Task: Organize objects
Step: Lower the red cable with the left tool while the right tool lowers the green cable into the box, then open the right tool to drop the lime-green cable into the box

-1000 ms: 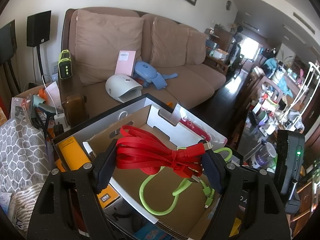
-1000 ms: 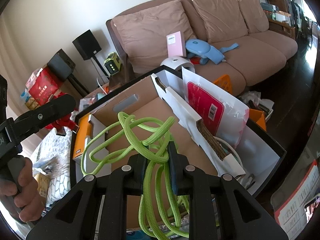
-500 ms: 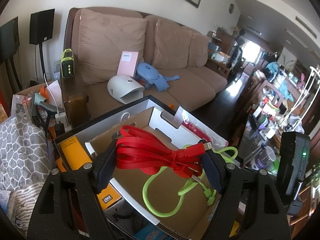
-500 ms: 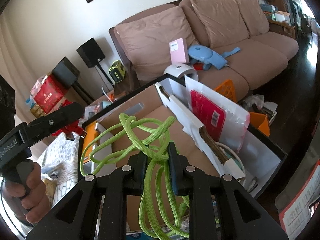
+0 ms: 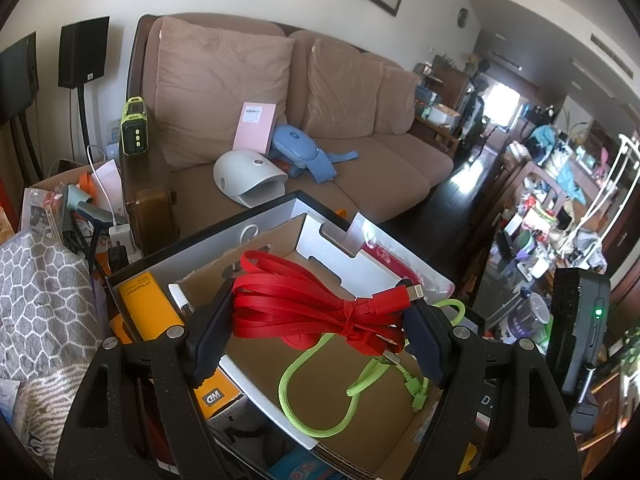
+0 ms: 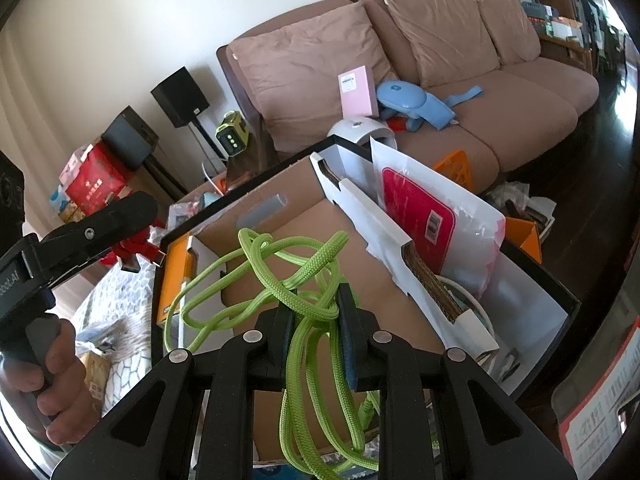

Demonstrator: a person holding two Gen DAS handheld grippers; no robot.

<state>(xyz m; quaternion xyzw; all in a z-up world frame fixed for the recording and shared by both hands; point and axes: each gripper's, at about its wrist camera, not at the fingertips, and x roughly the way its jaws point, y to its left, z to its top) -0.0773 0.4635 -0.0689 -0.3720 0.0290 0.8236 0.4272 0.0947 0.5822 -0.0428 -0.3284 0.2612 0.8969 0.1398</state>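
A bundled flat red cable (image 5: pixel 316 306) is clamped lengthwise between the pads of my left gripper (image 5: pixel 316 332), above a cardboard box (image 5: pixel 360 412). My right gripper (image 6: pixel 314 316) is shut on a tangled braided green cable (image 6: pixel 280 276), whose loops rise in front of the fingers while strands hang down below them. Part of the green cable (image 5: pixel 316 380) lies on the box floor in the left wrist view. In the right wrist view the left gripper's finger (image 6: pixel 100 220) shows at the left with the red cable (image 6: pixel 134 246), held by a hand (image 6: pixel 60 392).
The box holds an orange package (image 5: pixel 148 306) on its left side and a red-and-white pouch (image 6: pixel 432 220) behind a white divider (image 6: pixel 368 216). A brown sofa (image 5: pixel 360 152) behind carries a white dome device (image 5: pixel 248 176), a pink card and a blue item. Speakers stand at left; cluttered shelves at right.
Both views have shifted a little, with the sofa and the box sitting lower in the frames. Both grips look the same.
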